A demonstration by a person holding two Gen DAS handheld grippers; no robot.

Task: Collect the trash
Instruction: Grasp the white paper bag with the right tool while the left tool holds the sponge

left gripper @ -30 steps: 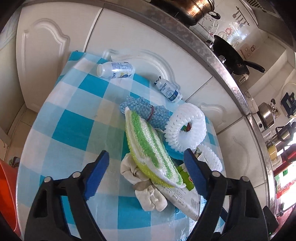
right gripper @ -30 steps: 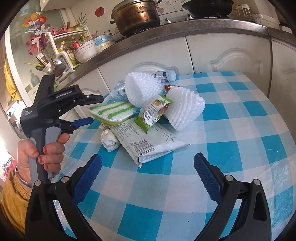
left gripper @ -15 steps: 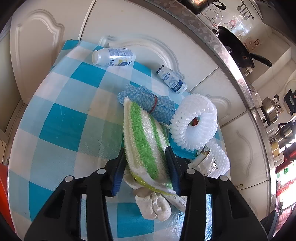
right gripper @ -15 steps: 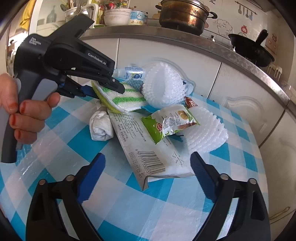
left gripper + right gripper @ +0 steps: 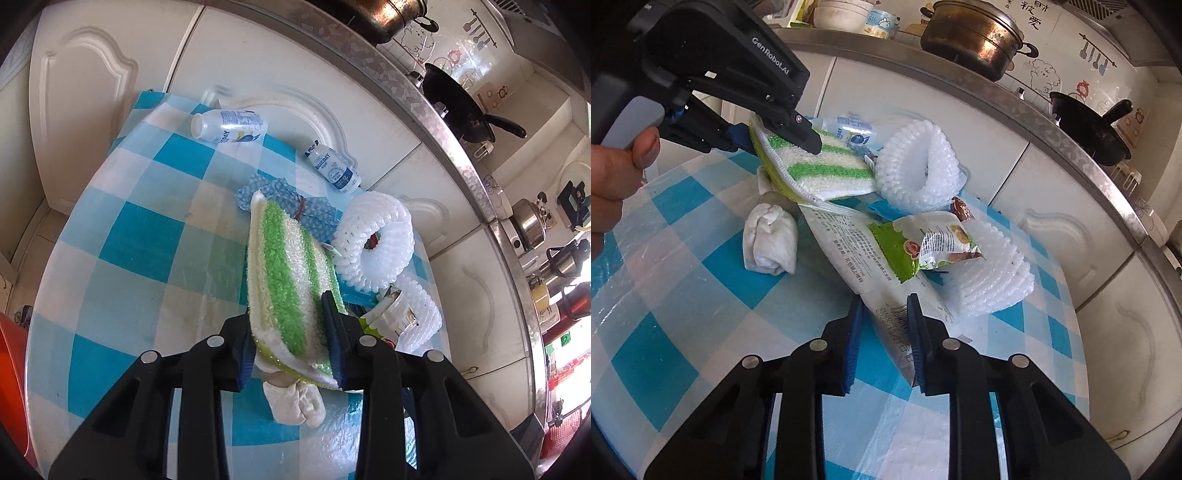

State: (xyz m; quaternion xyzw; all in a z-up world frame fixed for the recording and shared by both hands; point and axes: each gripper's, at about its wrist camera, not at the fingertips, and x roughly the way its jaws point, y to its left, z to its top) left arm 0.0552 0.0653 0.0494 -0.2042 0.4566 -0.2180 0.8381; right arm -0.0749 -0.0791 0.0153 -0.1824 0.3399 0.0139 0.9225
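Observation:
A trash pile lies on the blue-checked table (image 5: 140, 236). My left gripper (image 5: 291, 343) is shut on a green-and-white striped sponge cloth (image 5: 284, 280), also in the right wrist view (image 5: 820, 170), lifted at a tilt. My right gripper (image 5: 884, 328) is shut on the near end of a white printed plastic bag (image 5: 857, 251). On the bag lies a green snack wrapper (image 5: 923, 243). A rolled white rag (image 5: 772, 240), two white foam nets (image 5: 919, 170) (image 5: 993, 273), a blue cloth (image 5: 280, 195) and two small bottles (image 5: 229, 125) (image 5: 332, 170) lie around.
White cabinet doors (image 5: 92, 96) stand behind the table under a steel counter edge (image 5: 1071, 147). A copper pot (image 5: 971, 37) and a black pan (image 5: 1089, 129) sit on the counter. An orange object (image 5: 11, 362) is at the left, below the table.
Both grippers went from wide open to shut. The left closed on the sponge cloth and raised it. The right moved forward and closed on the white bag's near end.

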